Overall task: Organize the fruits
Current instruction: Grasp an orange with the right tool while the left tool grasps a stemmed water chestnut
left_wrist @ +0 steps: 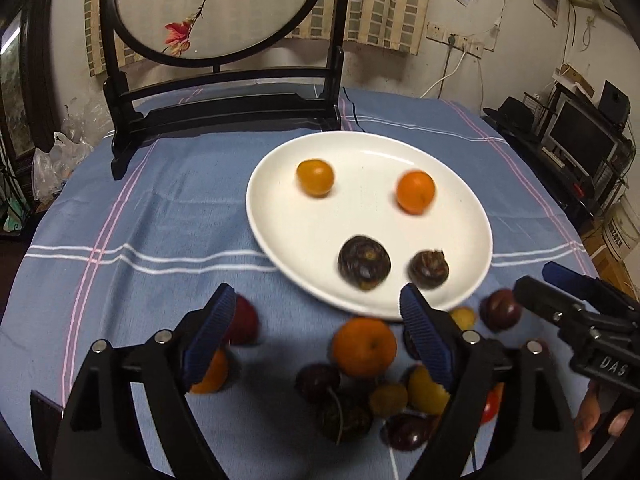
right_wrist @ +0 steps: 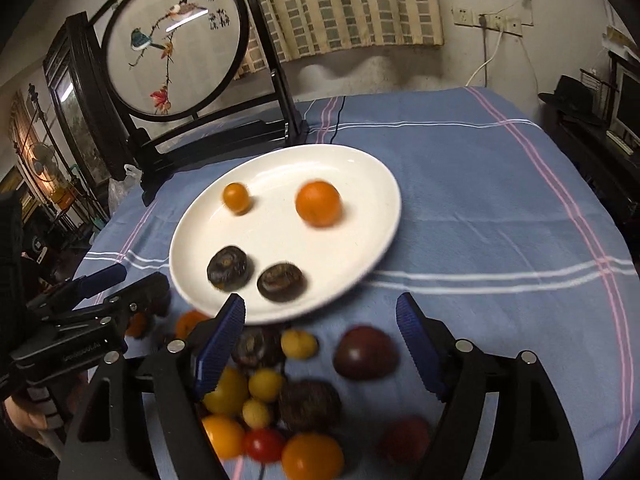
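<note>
Both claws (left_wrist: 316, 308) (right_wrist: 320, 316) gape empty over blurred orange, yellow and dark fruits (right_wrist: 308, 404).

A blue striped tablecloth (left_wrist: 168, 216) is covering the table, where a dark wooden stand is holding a round embroidered screen (left_wrist: 216, 4) of birds and red leaves. Behind it, a checked curtain (right_wrist: 352, 4) is hanging against a scuffed white wall, a white cable trailing from the wall sockets (left_wrist: 456, 42). A monitor (left_wrist: 580, 136) is sitting on dark shelving at right.
</note>
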`<control>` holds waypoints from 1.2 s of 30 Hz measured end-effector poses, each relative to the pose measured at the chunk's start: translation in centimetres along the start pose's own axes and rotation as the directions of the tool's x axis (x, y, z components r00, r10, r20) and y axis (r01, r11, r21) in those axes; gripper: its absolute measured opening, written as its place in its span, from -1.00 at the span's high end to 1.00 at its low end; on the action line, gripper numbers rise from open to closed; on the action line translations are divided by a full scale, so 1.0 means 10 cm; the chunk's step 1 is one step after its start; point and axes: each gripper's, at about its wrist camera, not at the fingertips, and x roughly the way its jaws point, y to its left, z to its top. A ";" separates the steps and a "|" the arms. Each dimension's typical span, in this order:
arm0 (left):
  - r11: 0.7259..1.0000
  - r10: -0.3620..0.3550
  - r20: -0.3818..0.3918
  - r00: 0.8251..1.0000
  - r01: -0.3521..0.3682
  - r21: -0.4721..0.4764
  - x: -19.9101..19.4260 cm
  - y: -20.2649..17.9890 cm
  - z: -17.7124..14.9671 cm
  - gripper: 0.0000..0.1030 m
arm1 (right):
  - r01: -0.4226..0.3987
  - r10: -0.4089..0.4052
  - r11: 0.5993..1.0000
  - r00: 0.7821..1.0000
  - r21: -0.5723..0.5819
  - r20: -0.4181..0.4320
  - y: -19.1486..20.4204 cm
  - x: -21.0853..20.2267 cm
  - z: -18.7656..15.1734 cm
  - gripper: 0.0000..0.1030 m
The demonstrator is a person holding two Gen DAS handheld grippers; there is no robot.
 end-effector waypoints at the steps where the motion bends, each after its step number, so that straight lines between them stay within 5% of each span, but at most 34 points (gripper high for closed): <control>1: 1.000 -0.001 0.000 1.000 0.001 0.002 -0.03 0.00 -0.05 -0.63 | -0.001 0.001 1.000 1.000 0.000 0.005 -0.02 -0.05 -0.06 -0.53; 13: 1.000 -0.029 -0.054 0.998 0.029 -0.009 -0.26 0.15 -0.77 -0.70 | 0.005 -0.013 0.991 0.998 -0.131 -0.061 0.15 -0.36 -0.76 -0.52; 17: 0.999 -0.037 -0.079 0.996 0.037 -0.001 -0.26 0.16 -0.86 -0.70 | 0.033 -0.052 0.983 0.994 -0.182 -0.098 0.23 -0.32 -0.87 -0.41; 21: 0.999 -0.046 -0.075 0.996 0.046 0.000 -0.28 0.18 -0.90 -0.70 | 0.048 -0.086 0.974 0.983 -0.221 -0.165 0.28 -0.16 -0.89 -0.07; 26: 0.999 -0.050 -0.086 0.995 0.049 -0.007 -0.25 0.19 -0.90 -0.70 | 0.064 -0.128 0.958 0.967 -0.279 -0.220 0.35 0.05 -0.80 -0.01; 31: 0.999 -0.040 -0.091 0.995 0.042 0.022 -0.23 0.15 -0.91 -0.70 | 0.044 -0.099 0.968 0.972 -0.249 -0.212 0.32 0.06 -0.80 0.11; 32: 0.999 -0.044 -0.096 0.994 0.047 0.023 -0.22 0.14 -0.92 -0.70 | 0.044 -0.093 0.972 0.974 -0.230 -0.207 0.29 0.05 -0.80 0.28; 36: 0.997 -0.053 -0.113 0.992 0.058 0.043 -0.18 0.09 -0.93 -0.70 | -0.039 0.011 0.991 0.977 -0.127 -0.213 0.14 -0.04 -0.80 0.28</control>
